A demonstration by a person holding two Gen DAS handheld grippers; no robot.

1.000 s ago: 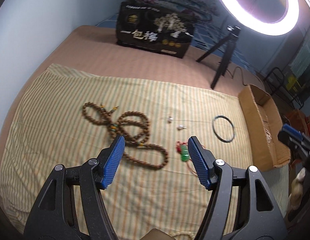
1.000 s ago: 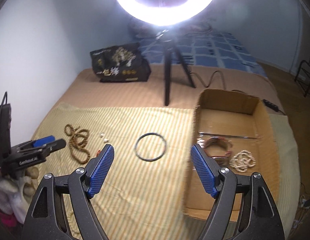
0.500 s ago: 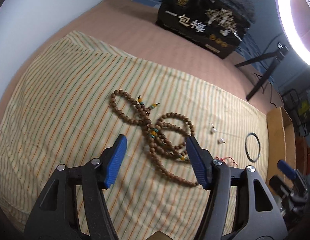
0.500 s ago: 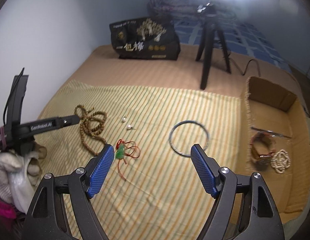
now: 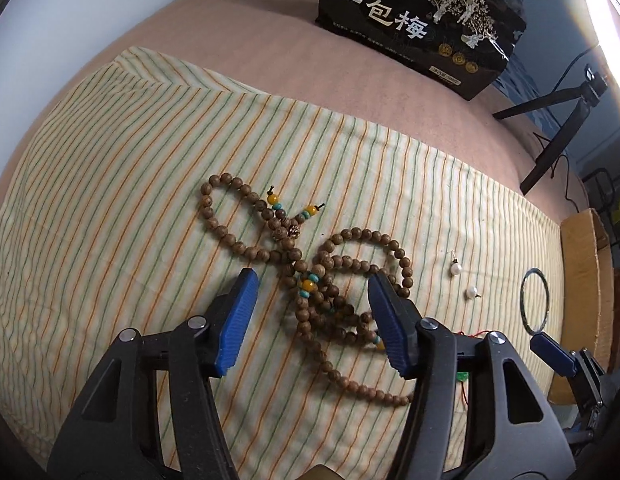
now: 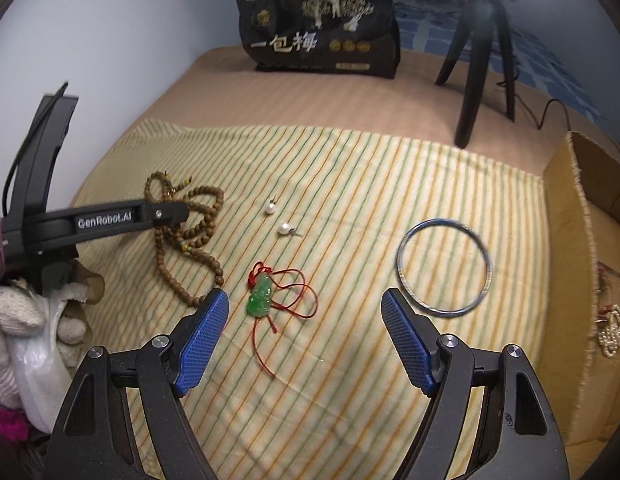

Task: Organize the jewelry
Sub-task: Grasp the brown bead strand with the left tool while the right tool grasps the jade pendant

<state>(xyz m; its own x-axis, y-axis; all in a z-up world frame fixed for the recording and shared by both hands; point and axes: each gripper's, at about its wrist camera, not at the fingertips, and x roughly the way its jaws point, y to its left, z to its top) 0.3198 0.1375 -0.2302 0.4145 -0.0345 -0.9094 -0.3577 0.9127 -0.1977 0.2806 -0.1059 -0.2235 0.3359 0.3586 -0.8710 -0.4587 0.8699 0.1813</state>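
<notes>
A long brown wooden bead necklace (image 5: pixel 310 276) lies coiled on the striped cloth (image 5: pixel 110 208). My left gripper (image 5: pixel 311 312) is open, low over its coils, jaws either side of them. In the right wrist view the necklace (image 6: pixel 190 236) lies left, partly behind the left gripper's arm. My right gripper (image 6: pixel 304 332) is open and empty just above a green jade pendant on a red cord (image 6: pixel 260 294). Two pearl earrings (image 6: pixel 278 218) and a thin dark bangle (image 6: pixel 443 266) lie on the cloth.
A cardboard box (image 6: pixel 581 240) at the right edge holds a pearl bracelet (image 6: pixel 611 330) and another bracelet. A black printed bag (image 6: pixel 317 24) and a black tripod (image 6: pixel 483 60) stand at the back. A wall runs along the left.
Both grippers moved forward and down toward the cloth. The left one came in over the bead necklace; the right one swung left from the box to the jade pendant. Both stayed open.
</notes>
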